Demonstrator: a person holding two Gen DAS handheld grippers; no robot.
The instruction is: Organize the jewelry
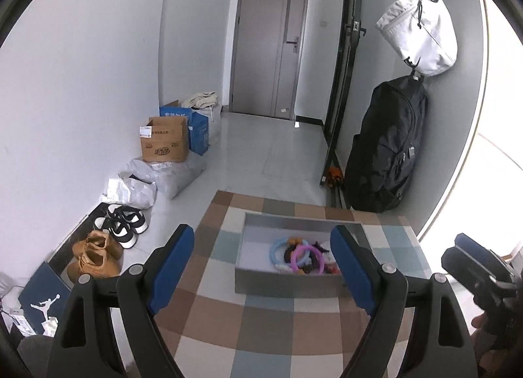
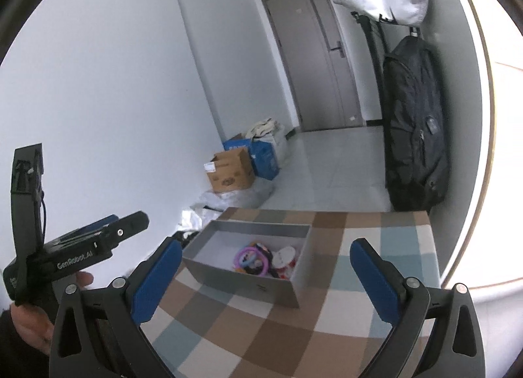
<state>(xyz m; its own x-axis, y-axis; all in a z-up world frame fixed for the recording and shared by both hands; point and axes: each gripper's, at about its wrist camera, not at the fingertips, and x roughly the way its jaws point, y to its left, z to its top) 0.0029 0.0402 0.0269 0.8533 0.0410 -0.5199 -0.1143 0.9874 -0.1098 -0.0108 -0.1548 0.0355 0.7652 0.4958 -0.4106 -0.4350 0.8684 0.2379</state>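
On the floor far left of the grey box (image 1: 287, 283), a blue shoebox (image 1: 39, 296) is showing a white jumping-figure logo, and a brown carton (image 1: 165, 142) is carrying print too blurred to read. The left tongs (image 1: 261, 267) are standing spread and empty just short of the box, which is sitting on the checked surface (image 1: 261, 329) with the jewelry (image 1: 299, 255) heaped in its right half. The next reach is probably best aimed at one ring on top, with the box kept from sliding. The right tongs (image 2: 266, 276) are also spread, empty; the left tool's body is reading "GenRobot.AI".
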